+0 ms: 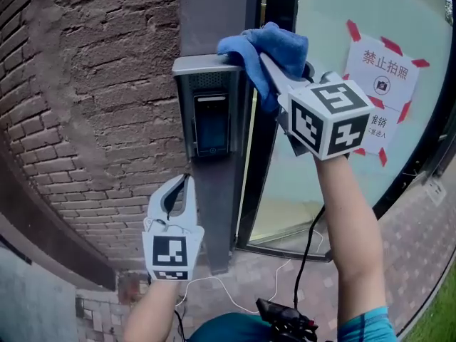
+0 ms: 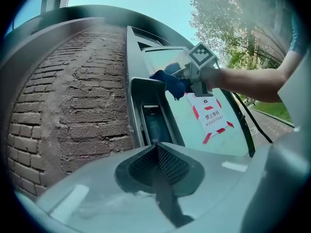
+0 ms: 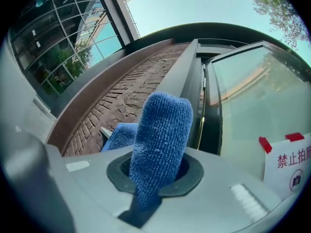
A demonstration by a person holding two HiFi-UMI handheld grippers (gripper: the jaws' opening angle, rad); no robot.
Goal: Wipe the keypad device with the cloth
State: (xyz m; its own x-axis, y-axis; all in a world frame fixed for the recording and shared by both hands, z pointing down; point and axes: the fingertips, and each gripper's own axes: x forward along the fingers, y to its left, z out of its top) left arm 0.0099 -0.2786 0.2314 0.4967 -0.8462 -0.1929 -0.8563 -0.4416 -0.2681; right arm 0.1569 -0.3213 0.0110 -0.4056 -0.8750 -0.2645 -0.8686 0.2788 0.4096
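Note:
The keypad device (image 1: 211,123) is a grey box with a dark screen, mounted on a grey post beside a brick wall; it also shows in the left gripper view (image 2: 154,123). My right gripper (image 1: 265,61) is shut on a blue cloth (image 1: 267,47) and presses it onto the device's top right corner. In the right gripper view the cloth (image 3: 158,149) sticks up from between the jaws. My left gripper (image 1: 187,184) hangs below the device, shut and holding nothing, its tips pointing up at the device's underside.
A brick wall (image 1: 100,98) runs left of the post. Right of it stands a glass door (image 1: 320,162) bearing a white paper notice (image 1: 382,84) fixed with red tape. A black cable (image 1: 306,255) dangles from my right arm. Paved ground lies below.

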